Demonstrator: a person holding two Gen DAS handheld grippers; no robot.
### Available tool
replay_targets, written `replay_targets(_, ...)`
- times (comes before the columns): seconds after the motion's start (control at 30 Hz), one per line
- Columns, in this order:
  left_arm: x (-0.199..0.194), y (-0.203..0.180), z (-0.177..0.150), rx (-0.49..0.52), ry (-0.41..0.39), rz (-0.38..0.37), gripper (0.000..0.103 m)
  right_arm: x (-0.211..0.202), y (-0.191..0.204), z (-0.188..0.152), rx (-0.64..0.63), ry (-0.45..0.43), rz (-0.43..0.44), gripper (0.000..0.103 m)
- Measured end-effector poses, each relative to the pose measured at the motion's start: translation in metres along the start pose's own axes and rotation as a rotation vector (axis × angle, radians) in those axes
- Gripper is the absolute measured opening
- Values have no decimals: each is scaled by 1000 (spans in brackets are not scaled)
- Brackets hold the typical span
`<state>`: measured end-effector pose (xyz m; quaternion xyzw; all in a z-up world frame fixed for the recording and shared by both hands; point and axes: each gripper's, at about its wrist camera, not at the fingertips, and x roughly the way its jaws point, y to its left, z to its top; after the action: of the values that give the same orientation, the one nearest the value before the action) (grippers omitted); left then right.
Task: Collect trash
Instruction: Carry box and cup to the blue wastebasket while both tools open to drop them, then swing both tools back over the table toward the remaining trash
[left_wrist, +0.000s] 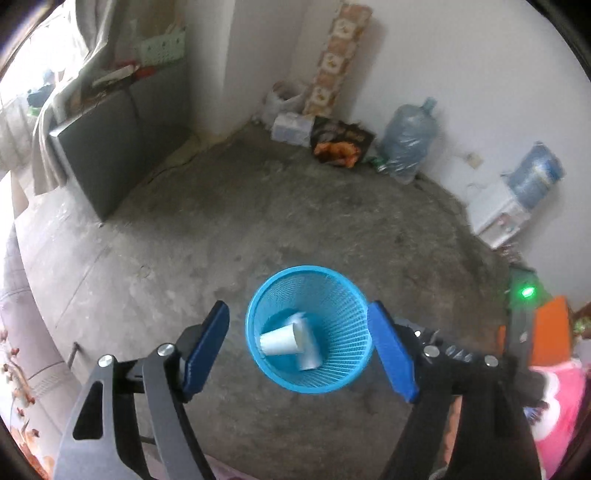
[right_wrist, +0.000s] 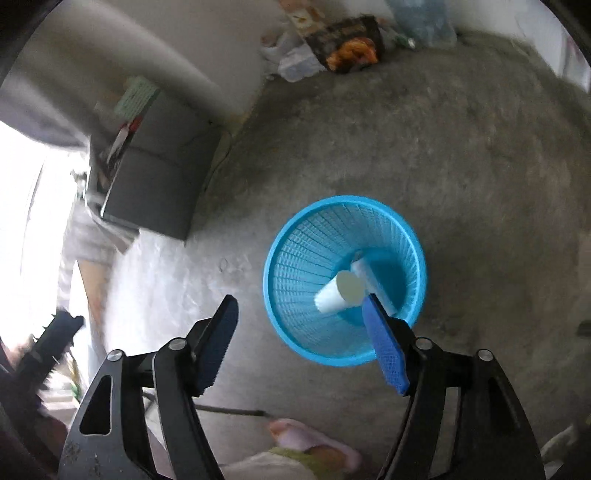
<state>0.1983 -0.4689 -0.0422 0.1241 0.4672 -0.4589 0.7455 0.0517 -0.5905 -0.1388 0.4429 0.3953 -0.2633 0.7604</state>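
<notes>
- Left wrist view shows the left claw (left_wrist: 297, 347) with its blue pads spread wide, nothing between them; the blue mesh wastebasket (left_wrist: 354, 291) sits on the concrete floor (left_wrist: 258, 206) in the lower middle of the frame, seen through the gap between the pads.
- Inside the wastebasket lie a white paper cup (left_wrist: 279, 341) on its side and a second white piece (left_wrist: 308, 354), probably another cup or rolled paper, crossed beneath it.
- Right wrist view has the right claw (right_wrist: 299, 341) likewise wide open and empty; its right pad overlaps the near rim of the wastebasket (right_wrist: 295, 236) in the picture, and I cannot tell whether it touches.
- There the paper cup (right_wrist: 334, 297) shows its round base toward the camera, right of frame centre, with the other white piece (right_wrist: 369, 275) behind it.
- Judging progress: both claws are empty over the bin with two white items already in it, so at least this round of collecting looks done.
- What may be left: at the upper frame edge, against the wall, a printed snack bag (left_wrist: 341, 142), plastic bags (left_wrist: 284, 98) and a large water jug (left_wrist: 410, 140); whether these count as trash is unclear.
</notes>
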Motion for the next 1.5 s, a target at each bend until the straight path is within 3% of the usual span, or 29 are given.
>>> replay_targets(0.17, -67, 11, -13, -18, -57, -52, 75, -31, 10, -23, -171, -72, -70, 90)
replay_targets(0.3, -120, 29, -28, -42, -69, -63, 78, -63, 40, -49, -328, -182, -165, 95)
replay_targets(0.43, -181, 53, -54, -49, -127, -1, 88, -80, 73, -73, -496, -304, -235, 95)
replay_targets(0.5, -218, 67, -75, -48, -167, 66, 97, -83, 89, -85, -570, -345, -255, 95)
replay_targets(0.67, -297, 118, -144, -147, -247, 256, 98, -90, 137, -122, -788, -427, -185, 95)
replay_targets(0.8, -353, 162, -204, -329, -325, 309, 98, -98, 177, -149, -887, -453, -13, 95)
replay_targets(0.87, -379, 177, -230, -424, -370, 338, 98, -103, 196, -163, -913, -432, 131, 95)
replay_targets(0.97, -410, 191, -269, -519, -461, 368, 98, -107, 222, -173, -921, -381, 257, 95)
replay_targets(1.07, -432, 197, -304, -573, -540, 424, 98, -100, 250, -179, -921, -253, 370, 95)
replay_targets(1.17, -437, 203, -327, -564, -548, 480, 98, -90, 269, -184, -902, -121, 465, 95)
replay_targets(1.33, -433, 216, -350, -567, -525, 509, 98, -80, 298, -204, -854, 58, 536, 90)
replay_targets(1.5, -423, 230, -363, -565, -499, 520, 98, -72, 323, -216, -804, 178, 540, 82)
